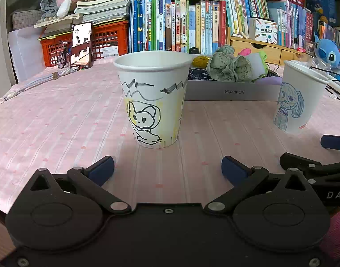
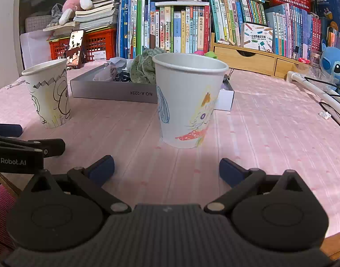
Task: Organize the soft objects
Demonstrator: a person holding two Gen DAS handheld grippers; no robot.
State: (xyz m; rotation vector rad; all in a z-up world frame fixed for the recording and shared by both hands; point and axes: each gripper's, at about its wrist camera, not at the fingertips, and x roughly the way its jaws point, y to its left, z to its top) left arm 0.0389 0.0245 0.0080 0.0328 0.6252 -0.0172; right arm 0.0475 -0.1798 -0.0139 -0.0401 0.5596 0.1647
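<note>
A paper cup with a drawn yellow-eared animal point(image 1: 153, 98) stands upright on the pink tablecloth, just ahead of my left gripper point(image 1: 167, 170), which is open and empty. A second paper cup with a cat drawing point(image 2: 187, 100) stands in front of my right gripper point(image 2: 166, 169), also open and empty. Each cup also shows in the other view: the cat cup point(image 1: 300, 95) at right, the yellow-eared cup point(image 2: 48, 93) at left. Behind the cups a shallow grey box point(image 1: 230, 92) point(image 2: 112, 92) holds soft items, among them a green speckled cloth point(image 1: 231, 66) point(image 2: 144, 67).
A wall of books point(image 1: 192, 22) and a red crate point(image 1: 105, 42) line the table's back. A phone point(image 1: 81, 45) leans on the crate. A blue plush toy point(image 2: 333, 63) and cables point(image 2: 332, 102) lie at the right. A wooden drawer unit point(image 2: 254, 61) stands behind the box.
</note>
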